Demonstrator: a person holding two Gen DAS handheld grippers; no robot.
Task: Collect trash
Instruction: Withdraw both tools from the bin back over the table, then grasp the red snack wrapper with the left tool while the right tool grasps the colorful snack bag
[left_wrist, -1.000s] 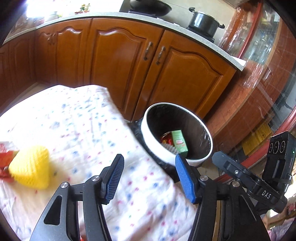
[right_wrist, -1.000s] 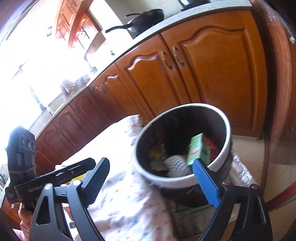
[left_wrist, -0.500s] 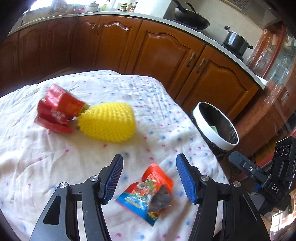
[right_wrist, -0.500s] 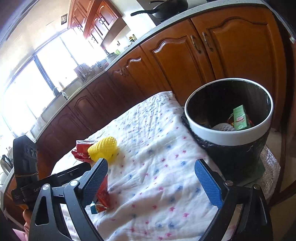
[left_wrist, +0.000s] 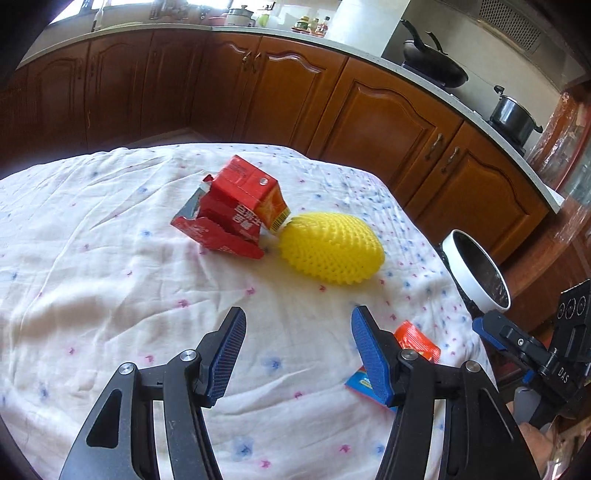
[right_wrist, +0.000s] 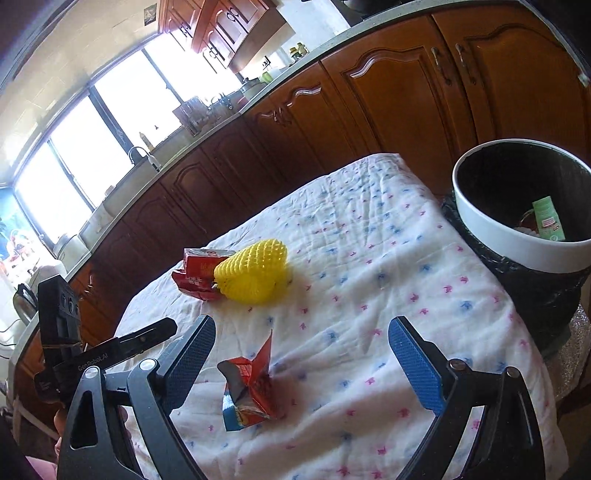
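Note:
A crushed red carton (left_wrist: 232, 210) (right_wrist: 197, 271) lies on the table's cloth, touching a yellow foam fruit net (left_wrist: 330, 251) (right_wrist: 255, 271). An orange and blue snack wrapper (right_wrist: 249, 387) (left_wrist: 417, 341) lies nearer the front edge. My left gripper (left_wrist: 297, 350) hangs open over bare cloth, short of the carton and net, the wrapper partly hidden behind its right finger. My right gripper (right_wrist: 301, 363) is open too, with the wrapper lying low between its fingers, untouched. The white-rimmed bin (right_wrist: 517, 240) (left_wrist: 476, 273) stands off the table's right end, holding a green carton (right_wrist: 548, 218).
The table (left_wrist: 92, 258) wears a white cloth with small pink and blue marks. Brown kitchen cabinets (left_wrist: 388, 110) run behind it, with a wok (left_wrist: 436, 68) and a pot (left_wrist: 515, 114) on the counter. The other gripper's body (left_wrist: 535, 354) (right_wrist: 74, 354) shows at each view's edge.
Both grippers have swung away from the bin, back over the table. The carton, net and wrapper have come into view in front of them. Both stayed open.

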